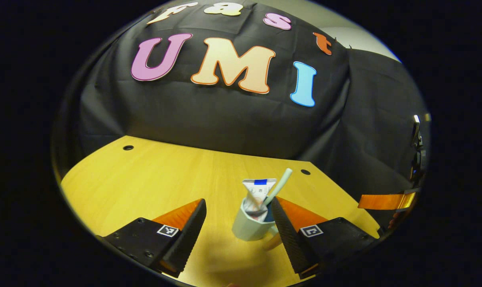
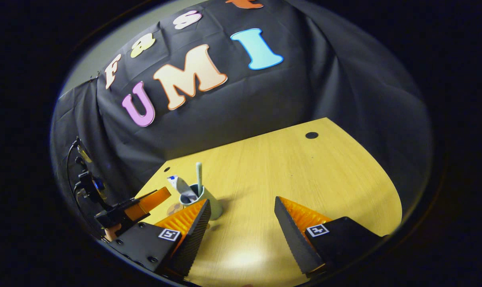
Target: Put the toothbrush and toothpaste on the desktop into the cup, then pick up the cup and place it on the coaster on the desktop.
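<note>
In the left gripper view, my left gripper [image 1: 238, 215] has its jaws wide apart, holding nothing. The cup [image 1: 249, 225] stands on the desk [image 1: 153, 179] at five o'clock, with the toothpaste [image 1: 258, 190] and toothbrush [image 1: 278, 185] inside. In the right gripper view, my right gripper [image 2: 242, 213] is released too, the cup at nine o'clock.

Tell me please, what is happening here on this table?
A person works with two handheld grippers over a wooden desk. The toothbrush and toothpaste already stand in the cup. The left gripper is open, with the cup just ahead between its fingers, not yet gripped. A coaster lies beside the cup. The right gripper is open, off to the side.
</note>
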Motion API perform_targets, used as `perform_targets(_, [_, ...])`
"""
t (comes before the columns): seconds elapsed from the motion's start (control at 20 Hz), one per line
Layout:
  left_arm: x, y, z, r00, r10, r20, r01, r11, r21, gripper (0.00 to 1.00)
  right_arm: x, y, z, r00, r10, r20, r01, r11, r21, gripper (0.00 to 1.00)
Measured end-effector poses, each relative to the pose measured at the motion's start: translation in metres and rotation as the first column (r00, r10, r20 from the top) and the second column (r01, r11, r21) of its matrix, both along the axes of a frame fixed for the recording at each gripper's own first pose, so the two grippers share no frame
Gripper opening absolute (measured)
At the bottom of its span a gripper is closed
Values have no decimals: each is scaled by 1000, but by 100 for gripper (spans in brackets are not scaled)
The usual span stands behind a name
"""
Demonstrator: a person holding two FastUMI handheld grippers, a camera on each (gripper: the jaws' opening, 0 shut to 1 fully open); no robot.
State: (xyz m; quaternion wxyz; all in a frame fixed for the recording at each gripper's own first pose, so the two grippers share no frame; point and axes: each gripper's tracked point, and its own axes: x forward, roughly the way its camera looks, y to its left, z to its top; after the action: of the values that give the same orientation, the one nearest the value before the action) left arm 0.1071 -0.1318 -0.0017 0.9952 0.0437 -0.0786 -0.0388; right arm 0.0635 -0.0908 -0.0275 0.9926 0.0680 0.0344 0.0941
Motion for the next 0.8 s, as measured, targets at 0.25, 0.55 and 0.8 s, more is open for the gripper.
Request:
perform_targets(0.25, [-30,62,-9,993,109,-53,-109,994,7,94,11,46,1,993,92,-79,-97,993,-67,99])
perform_targets(0.55, [-46,125,-12,978,185,-100,-184,983,20,94,39,105,-25,967,122,-226,-166,968,-188,98])
perform_targets(0.8, [-44,171,-21,969,183,-164,-182,983,23,94,63,126,-62,925,31,-380,-150,945,-290,98])
